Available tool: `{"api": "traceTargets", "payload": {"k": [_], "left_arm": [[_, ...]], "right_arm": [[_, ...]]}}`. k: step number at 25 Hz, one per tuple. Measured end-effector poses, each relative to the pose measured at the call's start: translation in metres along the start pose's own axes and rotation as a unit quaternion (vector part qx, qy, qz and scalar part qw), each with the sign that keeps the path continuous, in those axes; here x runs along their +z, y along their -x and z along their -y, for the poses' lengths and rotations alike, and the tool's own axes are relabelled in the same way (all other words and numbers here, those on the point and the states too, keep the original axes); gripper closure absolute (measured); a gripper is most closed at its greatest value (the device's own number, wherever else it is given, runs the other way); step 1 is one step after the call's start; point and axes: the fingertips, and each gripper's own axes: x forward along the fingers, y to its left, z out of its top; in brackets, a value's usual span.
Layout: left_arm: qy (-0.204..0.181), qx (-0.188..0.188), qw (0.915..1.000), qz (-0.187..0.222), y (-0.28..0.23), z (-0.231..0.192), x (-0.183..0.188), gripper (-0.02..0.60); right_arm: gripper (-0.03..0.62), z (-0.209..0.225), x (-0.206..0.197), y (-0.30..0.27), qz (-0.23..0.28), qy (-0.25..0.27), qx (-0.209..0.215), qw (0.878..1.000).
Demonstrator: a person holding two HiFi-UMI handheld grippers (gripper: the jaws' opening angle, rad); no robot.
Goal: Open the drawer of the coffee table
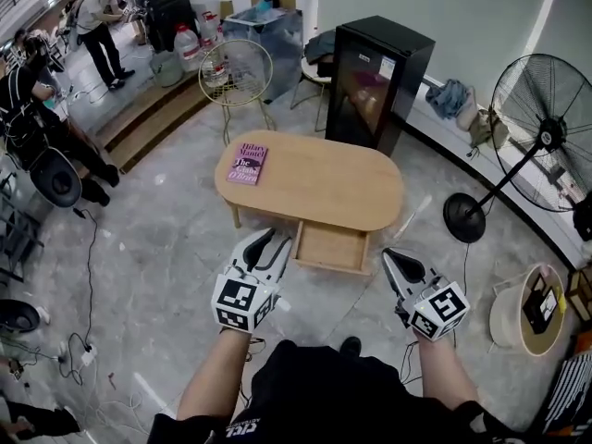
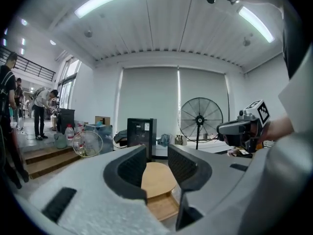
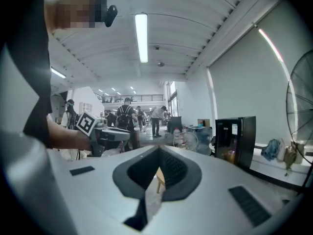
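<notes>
Oval wooden coffee table point(image 1: 324, 188) on grey floor point(image 1: 166, 248), pink book point(image 1: 248, 164) lying on top

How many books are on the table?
1. A pink book lies at the left end of the table. The open drawer looks empty, so none seems hidden there.

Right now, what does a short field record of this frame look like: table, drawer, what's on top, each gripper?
table: oval, wooden, on a grey floor
drawer: pulled out toward the person, nothing visible inside
book: pink, flat on the table top near its left end
left gripper: jaws apart, nothing between them, in the air short of the table
right gripper: jaws together, empty, beside the drawer without touching it
task state: drawer stands open
</notes>
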Motion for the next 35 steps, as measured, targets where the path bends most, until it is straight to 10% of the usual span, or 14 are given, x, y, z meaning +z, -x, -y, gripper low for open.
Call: {"api": "traceTargets", "payload": {"k": [35], "left_arm": [[-0.003, 0.04, 0.9991, -0.012, 0.005, 0.011, 0.018, 0.48]], "right_arm": [[0.591, 0.019, 0.022, 0.015, 0.025, 0.022, 0.016, 0.999]]}}
